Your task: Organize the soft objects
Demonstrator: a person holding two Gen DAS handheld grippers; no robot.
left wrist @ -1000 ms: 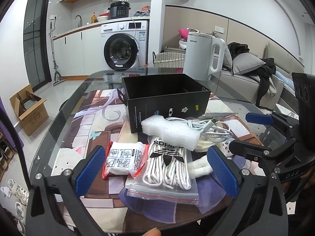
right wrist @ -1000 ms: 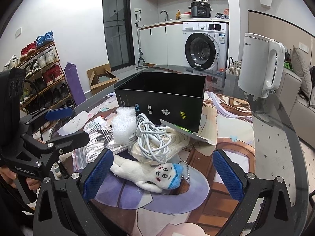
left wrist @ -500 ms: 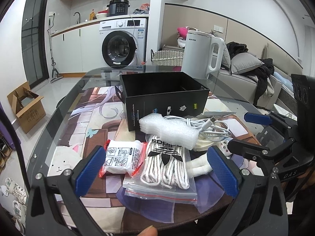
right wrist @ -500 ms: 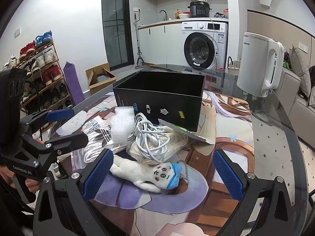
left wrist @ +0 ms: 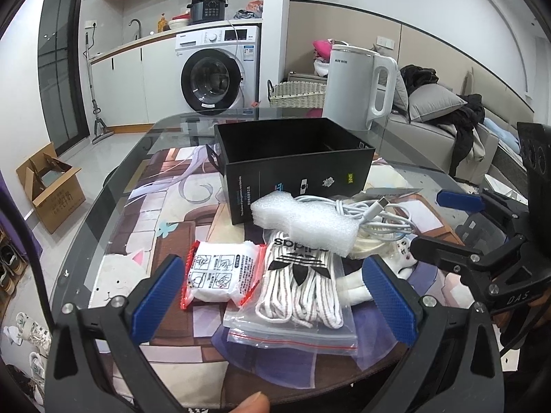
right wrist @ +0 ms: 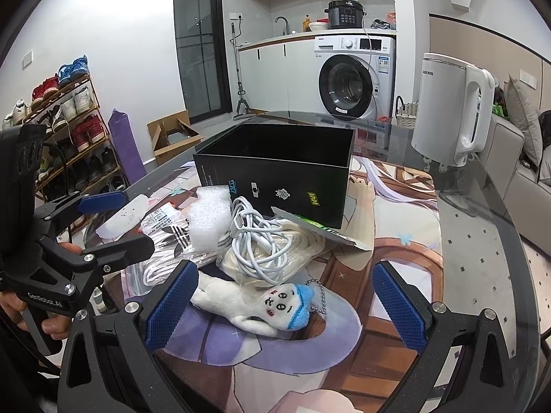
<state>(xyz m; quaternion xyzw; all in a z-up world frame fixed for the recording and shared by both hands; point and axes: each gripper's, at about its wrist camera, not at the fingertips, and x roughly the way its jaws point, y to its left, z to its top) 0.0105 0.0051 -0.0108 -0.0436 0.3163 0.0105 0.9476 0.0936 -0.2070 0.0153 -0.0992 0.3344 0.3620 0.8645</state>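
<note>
Glass tabletop [left wrist: 113, 186], a printed mat beneath it, and both claws are hanging just above the near edge with nothing in them. Left claw [left wrist: 275, 296] has its blue pads spread wide; framed between them lie a red-edged white packet [left wrist: 220, 273] and, just to its right, a zip bag of white laces [left wrist: 299, 285] with a black trefoil logo. White foam sheet [left wrist: 304, 223] rests across the top of that bag, touching the front wall of the open black box [left wrist: 296, 158] behind it. Beside the foam, a coiled white cable [left wrist: 378, 220] sits on top of a bundle of cream cord.

Over to the right wrist view: right claw [right wrist: 284, 306] is also wide apart, empty, and the white plush toy [right wrist: 255, 304] with its blue cap and bead chain lies on the mat right between the pads, head toward the right pad, touching neither as far as can be seen. Cable and cream cord [right wrist: 275, 247] are piled just behind the plush, foam to their left, the black box behind all of it. White kettle [right wrist: 451, 117] stands upright further back on the tabletop, well apart from the pile. The left claw shows at the left edge of this view, near the bag of laces.
</note>
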